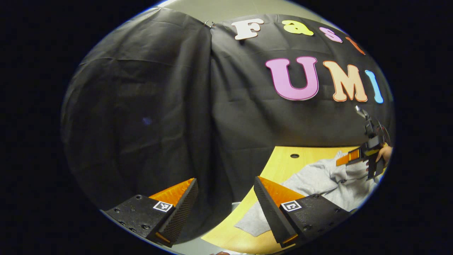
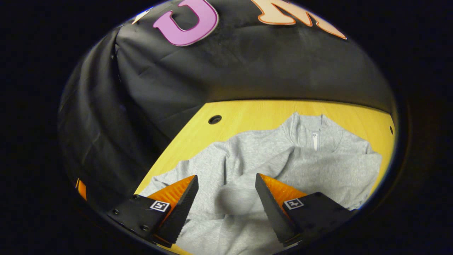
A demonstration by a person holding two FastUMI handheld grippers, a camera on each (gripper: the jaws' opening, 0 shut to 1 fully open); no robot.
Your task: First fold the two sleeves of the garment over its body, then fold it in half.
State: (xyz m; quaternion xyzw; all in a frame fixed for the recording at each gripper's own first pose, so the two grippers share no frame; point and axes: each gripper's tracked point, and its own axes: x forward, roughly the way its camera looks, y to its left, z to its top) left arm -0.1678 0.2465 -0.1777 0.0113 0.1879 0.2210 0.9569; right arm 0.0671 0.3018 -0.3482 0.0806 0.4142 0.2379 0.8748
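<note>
A light grey sweatshirt (image 2: 283, 166) lies flat on the yellow wooden table (image 2: 254, 113), its zip collar toward the far edge. In the right gripper view its left sleeve runs out toward the table's left edge. My right gripper (image 2: 226, 202) hovers open above the body of the sweatshirt, nothing between its fingers. My left gripper (image 1: 226, 209) is open too, off the table's left corner, over the edge where a sleeve end (image 1: 254, 219) lies. The right gripper (image 1: 350, 157), held by a hand, also shows far right in the left gripper view above the grey sweatshirt (image 1: 318, 180).
The black cloth wall (image 1: 159, 106) stands close behind and to the left of the table. A round cable hole (image 2: 214, 119) sits in the tabletop near its back left, and a small hole (image 2: 390, 130) near the right edge.
</note>
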